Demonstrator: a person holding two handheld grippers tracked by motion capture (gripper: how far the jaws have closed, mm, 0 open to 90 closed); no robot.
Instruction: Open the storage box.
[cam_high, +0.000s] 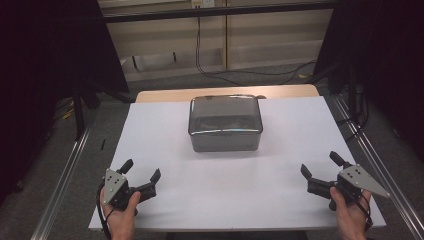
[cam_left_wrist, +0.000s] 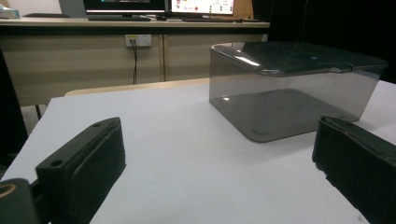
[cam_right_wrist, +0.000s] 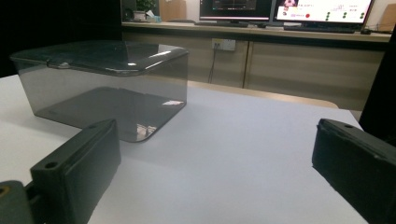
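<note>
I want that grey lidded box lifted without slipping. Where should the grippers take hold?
Probably under the lid's overhanging rim, one gripper at each short end: the box looks too wide for one open pair of jaws. Left gripper comes from its left, right gripper from its right.

Box (cam_high: 225, 122) centre on table (cam_high: 280, 190); left tool (cam_high: 141, 171) and right tool (cam_high: 320, 165) at near corners.

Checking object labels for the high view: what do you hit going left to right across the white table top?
left gripper, jaws open, near the front left → smoky lidded box at the middle, farther back → right gripper, jaws open, near the front right. All over the white table top.
</note>
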